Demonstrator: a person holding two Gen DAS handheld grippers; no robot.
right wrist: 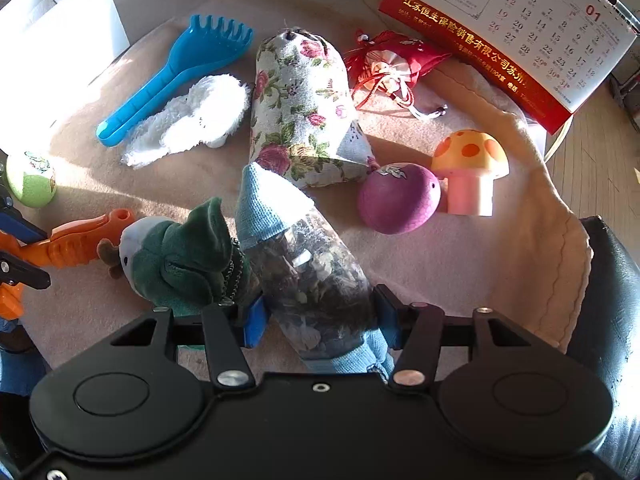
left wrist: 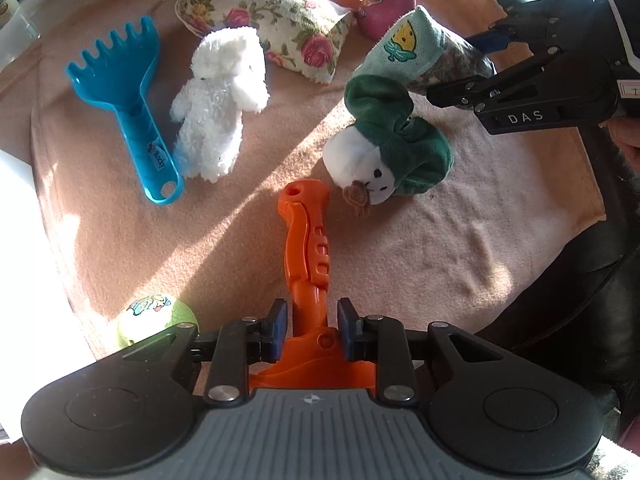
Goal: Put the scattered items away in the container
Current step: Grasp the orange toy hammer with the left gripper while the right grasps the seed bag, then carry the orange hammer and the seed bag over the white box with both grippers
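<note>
A pink blanket (right wrist: 460, 264) covered the surface, sunlit in patches, its folded hem running down the right side beside a dark cushion. A desk calendar (right wrist: 500, 28) stood at the far edge, and a white box (right wrist: 68, 20), probably the container, sat at the far left corner, well apart from both grippers.

The flowered pouch (right wrist: 300, 112) lay in the middle, with the white plush toy (left wrist: 218, 104) and blue rake (left wrist: 128, 96) beside it, all untouched.

The right gripper (right wrist: 320, 320) was clenched across the clear middle of a filled sachet with blue cloth ends (right wrist: 296, 256), a sensible grip at its firmest part. A green stuffed toy (right wrist: 180, 256) leaned against the sachet, so lifting might drag it.

The left gripper (left wrist: 312, 326) had clamped on the neck of an orange plastic tool (left wrist: 306, 248), its handle pointing away.

The purple egg (right wrist: 400, 198), the mushroom (right wrist: 468, 172) and a green ball (left wrist: 156, 320) lay near the edges; the open blanket was at the near right.
</note>
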